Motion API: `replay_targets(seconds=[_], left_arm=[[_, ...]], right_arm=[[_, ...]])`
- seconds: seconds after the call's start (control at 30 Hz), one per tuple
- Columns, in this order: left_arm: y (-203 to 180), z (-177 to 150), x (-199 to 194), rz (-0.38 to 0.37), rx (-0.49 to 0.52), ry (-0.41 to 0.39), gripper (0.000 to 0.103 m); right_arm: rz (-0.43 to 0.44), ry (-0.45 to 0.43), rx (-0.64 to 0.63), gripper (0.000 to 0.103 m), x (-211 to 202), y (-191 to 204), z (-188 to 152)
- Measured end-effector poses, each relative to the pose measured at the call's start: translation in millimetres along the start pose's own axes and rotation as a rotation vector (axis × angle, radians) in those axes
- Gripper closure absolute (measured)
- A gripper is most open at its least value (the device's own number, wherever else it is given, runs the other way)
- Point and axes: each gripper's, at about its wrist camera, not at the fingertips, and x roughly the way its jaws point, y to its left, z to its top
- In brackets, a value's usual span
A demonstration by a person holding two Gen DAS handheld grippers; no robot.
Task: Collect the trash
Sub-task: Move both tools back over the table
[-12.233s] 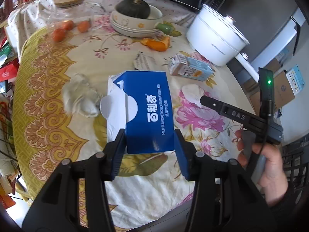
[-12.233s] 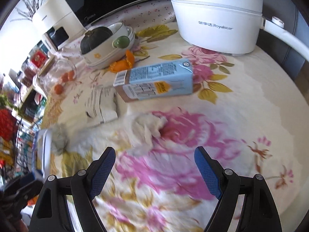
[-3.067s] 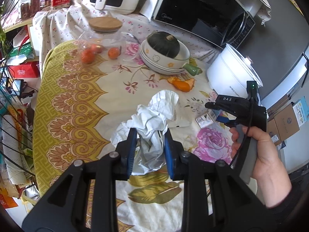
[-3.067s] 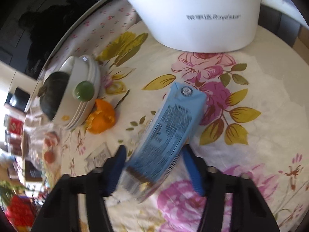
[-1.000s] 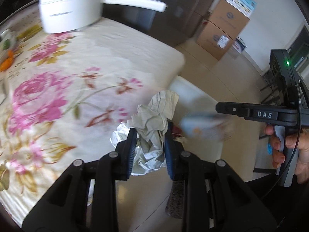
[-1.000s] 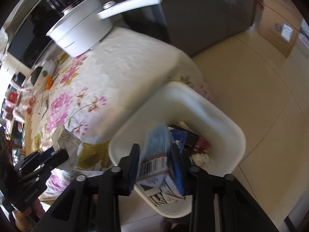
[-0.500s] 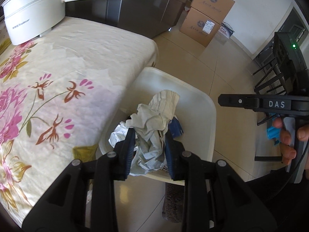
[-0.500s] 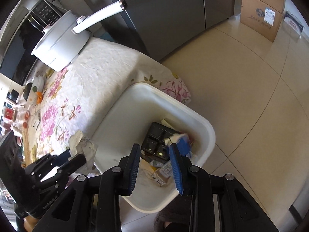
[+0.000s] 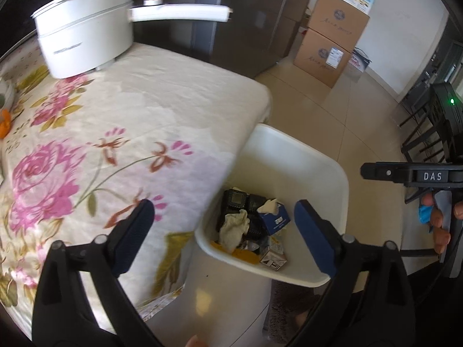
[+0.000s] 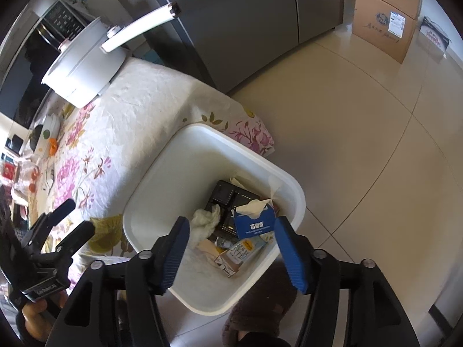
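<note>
While both grippers [image 9: 221, 225] [image 10: 231, 235] gape empty, white bin [image 10: 292, 186] holds blue box [image 10: 254, 221], milk carton [image 10: 241, 256], crumpled tissue [image 10: 205, 221].

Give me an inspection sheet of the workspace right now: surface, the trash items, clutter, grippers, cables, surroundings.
Surface: table with floral tablecloth; tiled floor beside it.
Job's things: white bin on the floor at the table's edge holds a crumpled tissue, blue biscuit box, milk carton and black tray.
Clutter: white electric pot on the table; bowls and an orange item at the far end, small.
Grippers: left gripper open, empty, above the bin; right gripper open, empty, above the bin.
Cables: a thin dark cable by the right handle, partly visible.
Surroundings: stacked cardboard boxes, dark refrigerator.
</note>
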Motion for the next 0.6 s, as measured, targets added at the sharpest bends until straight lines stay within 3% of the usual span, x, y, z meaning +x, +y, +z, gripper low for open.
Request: replay_targets(seconds=[0.27, 0.43, 0.6], left_arm=[[26, -6, -26, 0.026, -0.036, -0.021, 0.001], [50, -14, -48, 0.049, -0.072, -0.044, 0.001], [87, -25, -72, 0.084, -0.146, -0.053, 0.001]], right_arm=[[-0.022, -0.027, -0.033, 0.03, -3, 20, 3], [-0.041, -0.041, -0.096, 0.021, -2, 49, 6], [-0.032, -0.046, -0.143, 0.018, 1, 79, 8]])
